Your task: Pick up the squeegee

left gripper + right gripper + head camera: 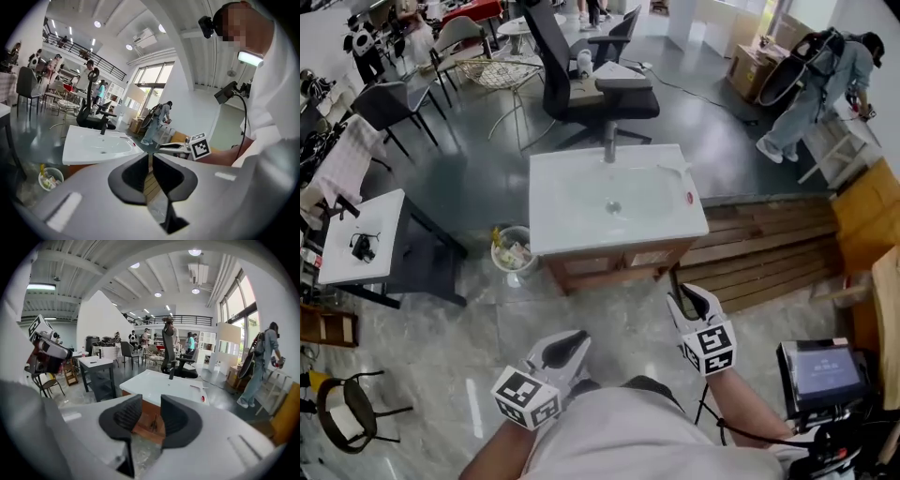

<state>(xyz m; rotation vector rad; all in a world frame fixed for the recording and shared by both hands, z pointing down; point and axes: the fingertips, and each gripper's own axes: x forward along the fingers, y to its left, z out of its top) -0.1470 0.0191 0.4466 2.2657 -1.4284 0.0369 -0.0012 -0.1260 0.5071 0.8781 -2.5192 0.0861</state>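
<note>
The squeegee (673,170) is taken to be the thin pale bar lying on the right part of the white sink (581,234), near a small red object (689,198). It is too small in every view for this to be said with certainty. Both grippers are held low and well apart from the sink, so the step in hand is judged to be the approach. The left gripper (567,347) has its jaws only narrowly apart and nothing is between them. The right gripper (687,302) has a wider gap, also empty, through which the wooden cabinet (619,262) is seen. For a good pick, the right gripper, which is on the side of the bar, should be brought above the rim and lined up across the bar, and the jaws should be closed only when the bar is between the pads. The head view alone gives the floor to be crossed and the waste bin (514,251) at the cabinet's left. The right gripper view gives the bar from low, lying flat on the rim
</note>
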